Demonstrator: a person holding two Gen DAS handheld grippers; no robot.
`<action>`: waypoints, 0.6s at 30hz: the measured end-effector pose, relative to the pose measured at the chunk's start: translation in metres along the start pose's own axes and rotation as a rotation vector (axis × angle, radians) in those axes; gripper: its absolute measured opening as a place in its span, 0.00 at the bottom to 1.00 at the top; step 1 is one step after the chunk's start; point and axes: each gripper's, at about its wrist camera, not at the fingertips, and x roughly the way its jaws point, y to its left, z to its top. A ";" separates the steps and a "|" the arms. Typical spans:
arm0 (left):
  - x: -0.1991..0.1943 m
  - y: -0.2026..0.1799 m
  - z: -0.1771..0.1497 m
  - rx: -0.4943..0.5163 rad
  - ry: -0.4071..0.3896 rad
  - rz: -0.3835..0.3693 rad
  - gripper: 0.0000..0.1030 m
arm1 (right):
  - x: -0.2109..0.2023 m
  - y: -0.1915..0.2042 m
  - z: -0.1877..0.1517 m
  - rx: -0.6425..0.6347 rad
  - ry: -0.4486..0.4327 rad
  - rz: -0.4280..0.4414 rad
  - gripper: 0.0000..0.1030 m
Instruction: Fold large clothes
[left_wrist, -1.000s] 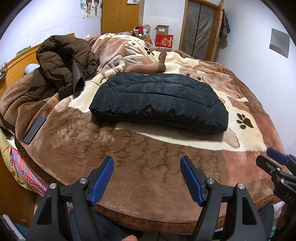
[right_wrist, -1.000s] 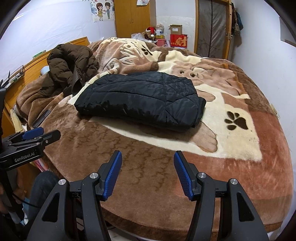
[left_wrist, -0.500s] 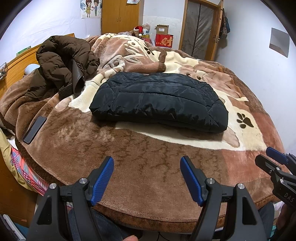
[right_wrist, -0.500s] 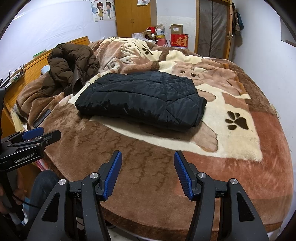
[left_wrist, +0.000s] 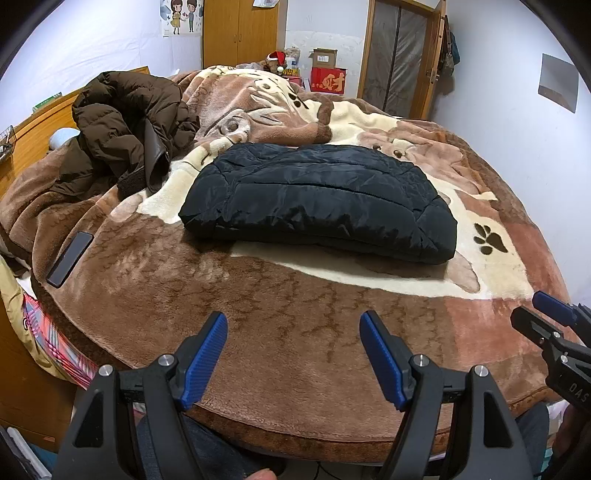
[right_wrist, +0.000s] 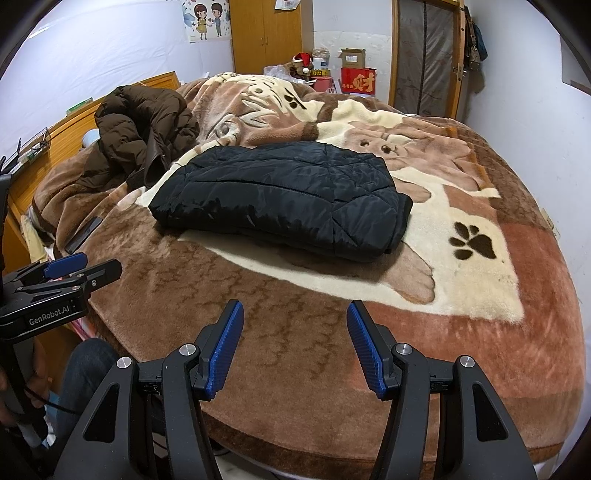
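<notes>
Black jacket (left_wrist: 317, 203): folded, mid-bed on blanket (left_wrist: 295, 314), long axis crosswise, well ahead of left hand-held gripper (left_wrist: 293, 354) and right hand-held gripper (right_wrist: 293, 347) (both spread, empty); neither clearly nearer.

The left black two-finger gripper with blue ribbed pads (left_wrist: 293, 356) is held level, its jaws spread wide with nothing between them. The right black two-finger gripper with blue ribbed pads (right_wrist: 294, 349) sits alongside it, likewise level, jaws parted and holding nothing, the two tools well apart.
</notes>
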 end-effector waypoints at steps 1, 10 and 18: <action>-0.001 0.001 0.000 0.003 0.000 0.003 0.74 | 0.000 0.000 0.000 -0.001 0.000 -0.001 0.57; -0.002 0.006 -0.002 0.013 0.006 0.012 0.74 | 0.000 0.000 0.000 0.000 0.000 -0.001 0.57; 0.003 0.008 -0.004 0.009 0.012 0.016 0.74 | 0.000 -0.001 0.000 0.000 0.000 0.000 0.57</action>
